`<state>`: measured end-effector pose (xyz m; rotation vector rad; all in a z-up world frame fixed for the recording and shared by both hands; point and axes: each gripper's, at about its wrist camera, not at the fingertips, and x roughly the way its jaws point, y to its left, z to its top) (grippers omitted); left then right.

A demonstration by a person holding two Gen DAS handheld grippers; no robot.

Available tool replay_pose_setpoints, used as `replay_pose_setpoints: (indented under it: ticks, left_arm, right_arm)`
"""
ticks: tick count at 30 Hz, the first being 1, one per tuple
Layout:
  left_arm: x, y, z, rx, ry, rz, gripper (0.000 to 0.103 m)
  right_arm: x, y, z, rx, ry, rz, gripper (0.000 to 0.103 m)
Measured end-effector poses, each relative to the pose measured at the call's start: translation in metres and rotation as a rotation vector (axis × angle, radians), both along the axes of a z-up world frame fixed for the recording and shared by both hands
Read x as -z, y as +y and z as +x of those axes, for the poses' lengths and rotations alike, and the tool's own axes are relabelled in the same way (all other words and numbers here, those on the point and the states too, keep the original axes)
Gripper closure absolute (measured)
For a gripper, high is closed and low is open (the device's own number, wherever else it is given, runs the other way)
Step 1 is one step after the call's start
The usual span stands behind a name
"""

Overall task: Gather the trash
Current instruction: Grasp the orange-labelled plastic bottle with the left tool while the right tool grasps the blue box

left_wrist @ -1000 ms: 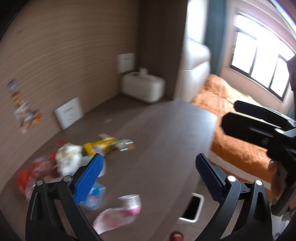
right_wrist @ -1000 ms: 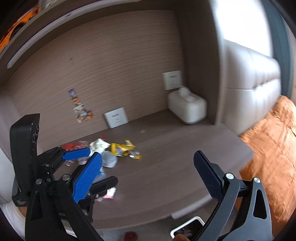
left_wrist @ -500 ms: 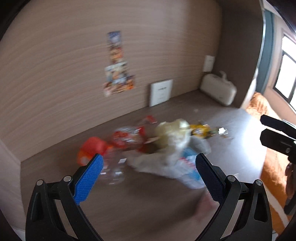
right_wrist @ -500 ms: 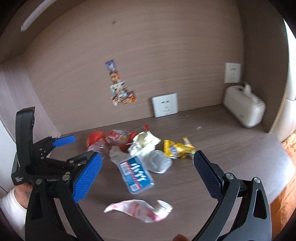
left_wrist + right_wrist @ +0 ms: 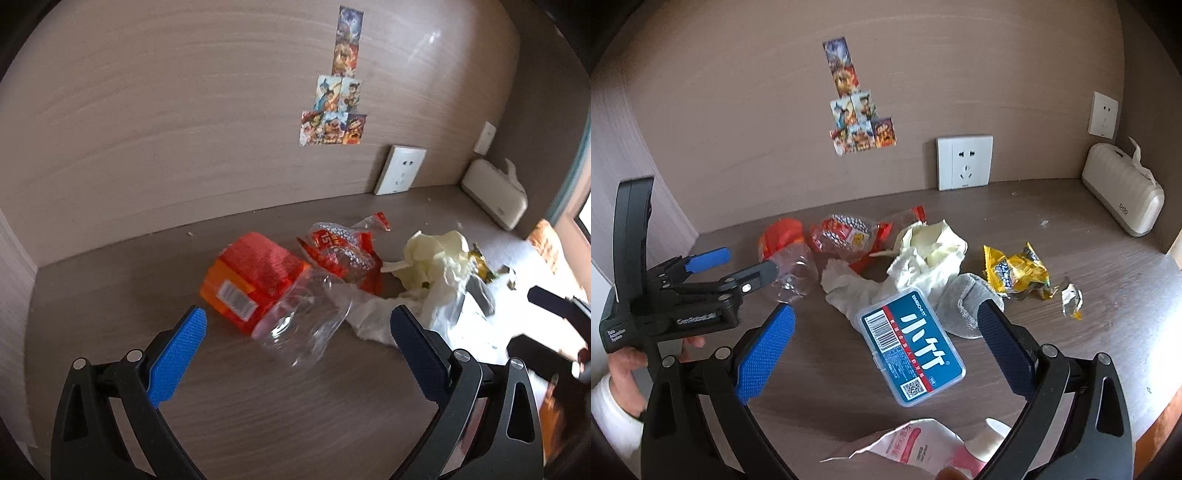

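Trash lies piled on a brown desk. In the left wrist view a crushed clear bottle with an orange label lies just ahead of my open left gripper, between its fingers but apart from them. Behind the bottle are a red snack wrapper, crumpled pale paper and white tissue. In the right wrist view my open right gripper hovers over a blue plastic box. A pink wrapper lies nearer. A hand holds the left gripper by the bottle.
A yellow wrapper, a foil scrap and a grey crumpled piece lie right of the box. A white tissue dispenser stands at the back right. A wall socket and stickers are behind. The desk's edge is at the right.
Both views swung left from the bed and window onto the trash pile and came closer to the desk. Both grippers stayed open and hold nothing.
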<state>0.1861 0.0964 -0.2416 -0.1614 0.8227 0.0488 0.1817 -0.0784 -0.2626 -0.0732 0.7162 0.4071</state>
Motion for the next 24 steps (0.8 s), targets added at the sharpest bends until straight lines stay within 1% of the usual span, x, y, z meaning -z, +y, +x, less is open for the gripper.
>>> replay_pose_setpoints:
  ticks: [2,4,8,10,13,16,17,19,21,22,24]
  left_arm:
    - [0.006,-0.004,0.006,-0.03,0.013,0.002,0.005]
    - [0.014,-0.002,0.015,-0.067,0.036,-0.031,0.005]
    - [0.025,0.004,0.027,-0.186,0.07,-0.066,0.005]
    - [0.03,0.003,0.031,-0.234,0.086,-0.057,0.005]
    - [0.038,-0.001,0.04,-0.274,0.115,-0.036,0.005]
    - [0.041,-0.001,0.044,-0.298,0.12,-0.05,0.005]
    - [0.043,0.001,0.045,-0.309,0.12,-0.07,0.007]
    - [0.046,0.005,0.043,-0.318,0.119,-0.085,0.015]
    - [0.05,0.008,0.044,-0.321,0.128,-0.082,0.026]
    - [0.05,0.009,0.044,-0.321,0.124,-0.063,0.03]
    - [0.051,0.01,0.044,-0.311,0.117,-0.066,0.03]
  right_arm:
    - [0.005,0.001,0.003,0.006,0.005,-0.008,0.004]
    - [0.01,0.001,0.005,0.009,0.013,-0.013,0.004]
    - [0.021,0.003,0.009,0.012,0.029,-0.026,0.004]
    - [0.025,0.002,0.011,0.013,0.038,-0.029,0.004]
    - [0.029,0.0,0.015,0.013,0.047,-0.031,0.004]
    - [0.031,-0.001,0.018,0.008,0.051,-0.034,0.004]
    - [0.033,-0.001,0.02,0.001,0.056,-0.038,0.004]
    - [0.036,-0.001,0.021,-0.008,0.063,-0.047,0.004]
    - [0.039,-0.001,0.022,-0.02,0.074,-0.057,0.004]
    - [0.04,-0.001,0.022,-0.02,0.074,-0.064,0.004]
    - [0.045,0.001,0.022,-0.027,0.079,-0.087,0.006]
